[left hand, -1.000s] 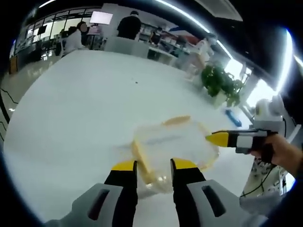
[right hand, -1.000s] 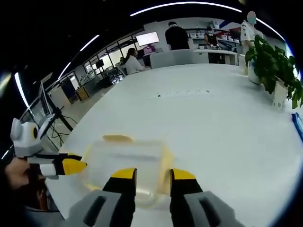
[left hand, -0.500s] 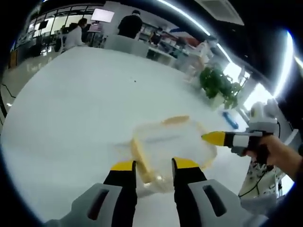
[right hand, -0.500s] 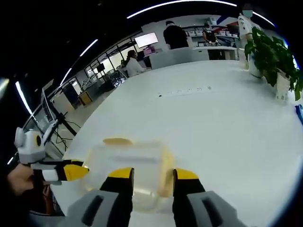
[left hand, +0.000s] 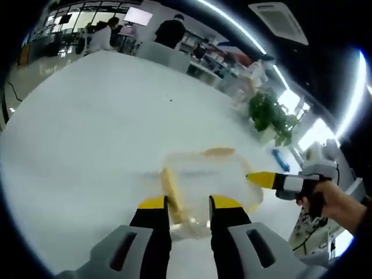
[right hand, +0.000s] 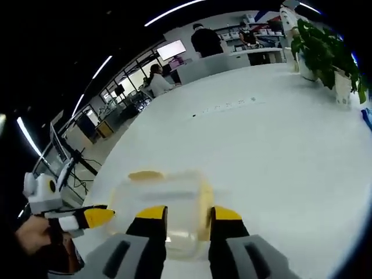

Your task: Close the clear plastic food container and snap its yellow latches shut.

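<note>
From my left view, the right hand-held gripper (left hand: pixel 263 179) has slid in from 3 o'clock; its yellow tip, clear of the clear container (left hand: pixel 209 180) a second ago, now meets the lid's edge at 3 o'clock. From my right view, the left hand-held gripper (right hand: pixel 100 215) has sunk toward 8 o'clock and its tip now sits just beside the container's (right hand: pixel 160 200) 9 o'clock side. The rest of the shift looks like my cameras tilting.
</note>
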The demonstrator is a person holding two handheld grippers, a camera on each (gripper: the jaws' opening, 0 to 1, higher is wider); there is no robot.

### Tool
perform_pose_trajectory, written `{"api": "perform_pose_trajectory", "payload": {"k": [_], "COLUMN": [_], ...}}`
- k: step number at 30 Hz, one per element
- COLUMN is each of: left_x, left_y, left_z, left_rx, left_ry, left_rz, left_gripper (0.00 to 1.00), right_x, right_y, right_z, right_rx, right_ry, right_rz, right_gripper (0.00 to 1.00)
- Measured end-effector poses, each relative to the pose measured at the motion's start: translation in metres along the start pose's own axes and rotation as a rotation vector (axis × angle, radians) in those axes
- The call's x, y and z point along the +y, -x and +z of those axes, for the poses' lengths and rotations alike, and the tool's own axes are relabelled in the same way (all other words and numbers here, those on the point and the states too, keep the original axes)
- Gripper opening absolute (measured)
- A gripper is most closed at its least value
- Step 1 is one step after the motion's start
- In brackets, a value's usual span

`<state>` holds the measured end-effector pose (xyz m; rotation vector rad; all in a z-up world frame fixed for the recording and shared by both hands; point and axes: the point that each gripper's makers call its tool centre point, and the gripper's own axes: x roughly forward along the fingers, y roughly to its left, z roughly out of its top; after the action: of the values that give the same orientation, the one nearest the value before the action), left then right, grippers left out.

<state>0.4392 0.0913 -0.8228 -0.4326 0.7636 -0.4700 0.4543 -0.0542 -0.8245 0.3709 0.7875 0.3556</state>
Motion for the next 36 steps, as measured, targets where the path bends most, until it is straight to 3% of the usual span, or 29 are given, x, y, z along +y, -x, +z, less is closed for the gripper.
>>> {"api": "perform_pose_trajectory", "payload": {"k": [3, 4, 5, 6, 8, 15, 28, 36], "left_x": [-0.002, -0.006, -0.001, 0.001, -0.002, 0.000, 0.000, -0.001], "left_y": [0.000, -0.003, -0.005, -0.004, -0.005, -0.006, -0.003, 0.000], "left_z": [0.001, 0.003, -0.003, -0.006, -0.004, -0.003, 0.003, 0.005], "left_rx": [0.001, -0.012, -0.024, -0.005, -0.013, -0.036, -0.028, -0.025], "left_ry": [-0.006, -0.006, 0.127, 0.079, 0.030, 0.031, -0.003, -0.074], "left_rz": [0.006, -0.022, 0.005, -0.017, 0.009, 0.011, -0.002, 0.019], "left_gripper": [0.22, 0.20, 0.20, 0.20, 0.20, 0.22, 0.23, 0.23], "right_x": [0.003, 0.002, 0.003, 0.002, 0.002, 0.003, 0.005, 0.006], "right_y": [0.000, 0.000, -0.001, -0.002, -0.002, -0.001, 0.004, 0.007], "right_z": [-0.001, 0.000, 0.000, 0.001, 0.001, 0.001, -0.003, -0.006], "right_rx": [-0.002, -0.006, -0.006, -0.009, -0.013, -0.055, -0.046, -0.063], "right_ry": [-0.001, -0.006, 0.002, -0.002, 0.003, 0.001, -0.011, -0.029], "right_rz": [-0.006, -0.005, -0.004, -0.010, -0.008, -0.018, -0.042, -0.054], "right_gripper": [0.25, 0.25, 0.25, 0.25, 0.25, 0.26, 0.27, 0.27]}}
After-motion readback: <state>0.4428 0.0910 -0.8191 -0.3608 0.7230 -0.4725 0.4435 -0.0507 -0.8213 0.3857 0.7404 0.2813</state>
